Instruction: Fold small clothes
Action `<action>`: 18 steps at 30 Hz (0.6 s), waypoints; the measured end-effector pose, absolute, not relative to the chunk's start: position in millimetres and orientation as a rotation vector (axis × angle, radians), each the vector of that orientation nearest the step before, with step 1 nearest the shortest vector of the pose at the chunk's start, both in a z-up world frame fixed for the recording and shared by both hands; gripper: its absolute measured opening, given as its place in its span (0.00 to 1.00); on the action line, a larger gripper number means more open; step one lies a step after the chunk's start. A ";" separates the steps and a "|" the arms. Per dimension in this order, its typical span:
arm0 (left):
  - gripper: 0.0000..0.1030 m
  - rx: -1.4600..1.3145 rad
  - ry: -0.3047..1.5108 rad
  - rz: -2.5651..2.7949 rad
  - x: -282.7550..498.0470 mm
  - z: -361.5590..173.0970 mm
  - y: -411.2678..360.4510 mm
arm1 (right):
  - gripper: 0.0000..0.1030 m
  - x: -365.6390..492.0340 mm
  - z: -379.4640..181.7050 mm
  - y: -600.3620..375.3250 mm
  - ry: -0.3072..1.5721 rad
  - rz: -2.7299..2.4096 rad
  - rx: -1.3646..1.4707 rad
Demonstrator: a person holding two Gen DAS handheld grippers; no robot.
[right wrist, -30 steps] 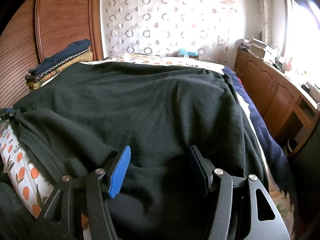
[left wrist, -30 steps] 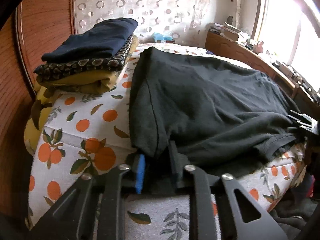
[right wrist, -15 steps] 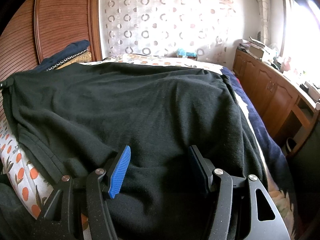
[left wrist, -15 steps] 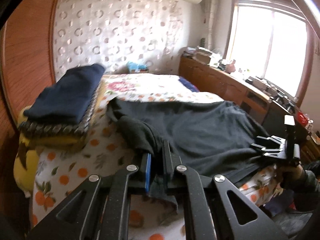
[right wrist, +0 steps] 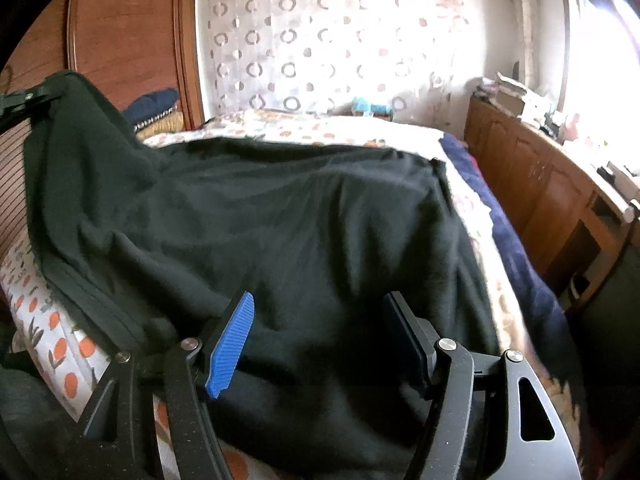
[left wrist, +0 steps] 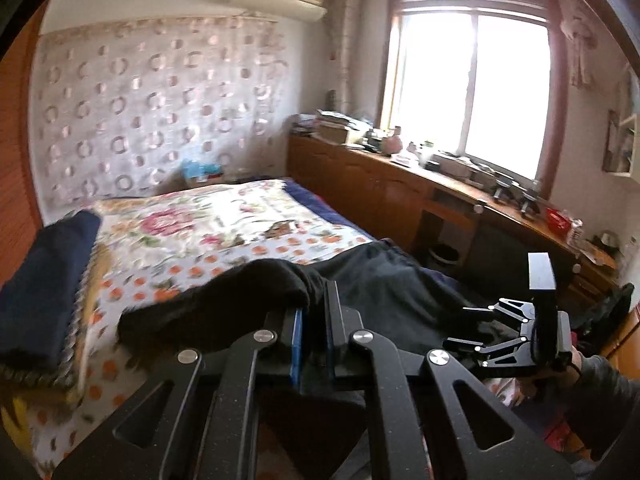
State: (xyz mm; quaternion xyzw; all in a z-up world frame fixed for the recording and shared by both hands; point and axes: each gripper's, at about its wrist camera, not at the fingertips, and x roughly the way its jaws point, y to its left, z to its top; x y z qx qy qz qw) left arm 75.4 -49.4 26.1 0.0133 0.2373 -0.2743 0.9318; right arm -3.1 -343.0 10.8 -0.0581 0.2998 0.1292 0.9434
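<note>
A large black garment [right wrist: 304, 216] lies spread over the bed. My left gripper [left wrist: 314, 308] is shut on one corner of the black garment [left wrist: 248, 300] and holds it lifted high above the bed; it shows at the upper left of the right wrist view [right wrist: 24, 98]. My right gripper [right wrist: 320, 320] is open, its jaws wide apart over the garment's near edge, touching or just above the cloth. It also shows in the left wrist view [left wrist: 464, 326], low at the right.
A stack of folded clothes [left wrist: 44, 288] sits at the bed's left by the wooden headboard [right wrist: 128, 32]. The floral and orange-print bedsheet [left wrist: 208, 224] lies beyond. A wooden cabinet [left wrist: 400, 196] with clutter runs along the right under the window.
My left gripper has risen with the garment's corner, pulling that side of the cloth up off the bed. My right gripper has stayed open in place.
</note>
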 end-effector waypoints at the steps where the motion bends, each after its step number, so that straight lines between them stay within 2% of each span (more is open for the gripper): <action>1: 0.09 0.033 0.484 -0.574 76.8 28.4 -55.9 | 0.67 -4.8 13.8 -345.4 0.603 0.262 -0.115; 7: 0.09 0.068 0.484 -0.669 79.2 43.6 -93.0 | 0.67 -15.7 26.4 -357.1 0.563 0.241 -0.095; 12: 0.09 0.091 0.537 -0.685 86.2 34.6 -116.5 | 0.67 -21.0 20.9 -356.7 0.553 0.241 -0.091; 16: 0.19 0.064 0.599 -0.695 91.5 20.4 -123.1 | 0.67 -18.4 16.5 -360.3 0.557 0.246 -0.083; 17: 0.29 0.068 0.600 -0.689 90.1 18.8 -122.9 | 0.67 -16.5 17.9 -362.0 0.560 0.247 -0.082; 18: 0.34 0.070 0.595 -0.684 86.2 17.1 -121.0 | 0.67 -15.3 17.6 -362.1 0.563 0.246 -0.082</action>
